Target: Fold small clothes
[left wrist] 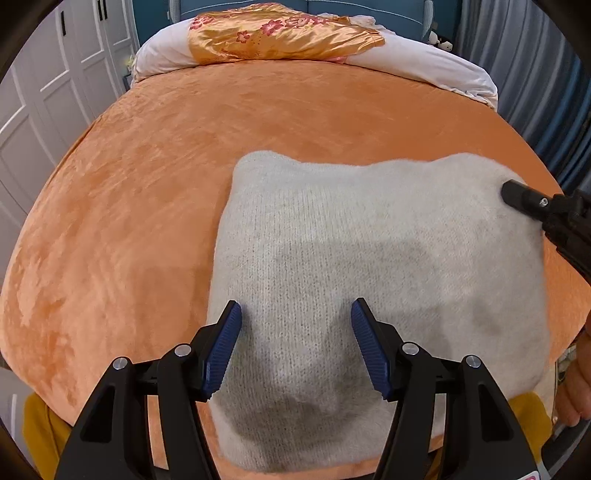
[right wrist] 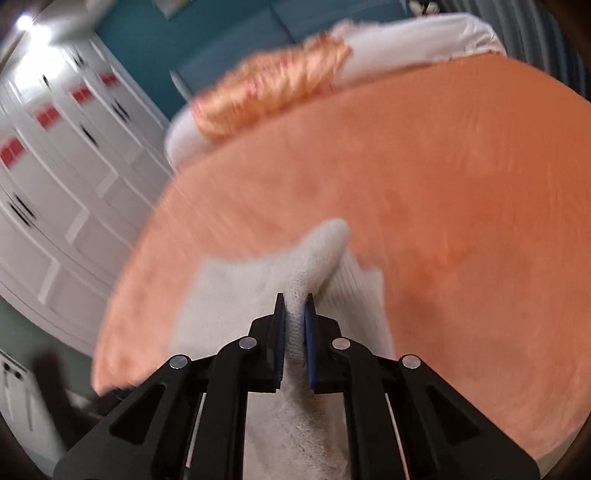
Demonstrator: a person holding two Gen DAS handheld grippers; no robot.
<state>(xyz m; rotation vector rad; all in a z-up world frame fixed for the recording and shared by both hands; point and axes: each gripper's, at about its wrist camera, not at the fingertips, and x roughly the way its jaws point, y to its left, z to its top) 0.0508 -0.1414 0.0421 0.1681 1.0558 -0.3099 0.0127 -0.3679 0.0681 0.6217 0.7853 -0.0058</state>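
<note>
Your right gripper [right wrist: 294, 301] has its jaws clenched on a raised ridge of the cream knit garment [left wrist: 369, 258], the wool pinched up between the blue pads. Your left gripper [left wrist: 295, 314] has its jaws released and spread wide, poised over the garment's near edge with knit showing between the pads [left wrist: 223, 347]; I judge they press on nothing.

The garment lies on the orange bed cover [left wrist: 147, 184], towards the near right of the bed, already folded into a compact, rounded block. In the left wrist view the right gripper's tip sits at the garment's far right corner.

To do this fold well, keep the right pinch firm but lift only enough to clear the layer beneath; fluffy knit stretches and drags if you haul it. Carry the pinched edge across in a low arc. Use the left gripper as an anchor: bring it down on the near edge so the block does not slide on the plush cover. Release only once the edges line up.

The right wrist view is smeared by motion, so how many layers that pinch holds is uncertain; check before you commit.

Far off, the pillow [left wrist: 424, 62] and the floral satin cloth [left wrist: 280, 33] lie well apart from the work.
</note>
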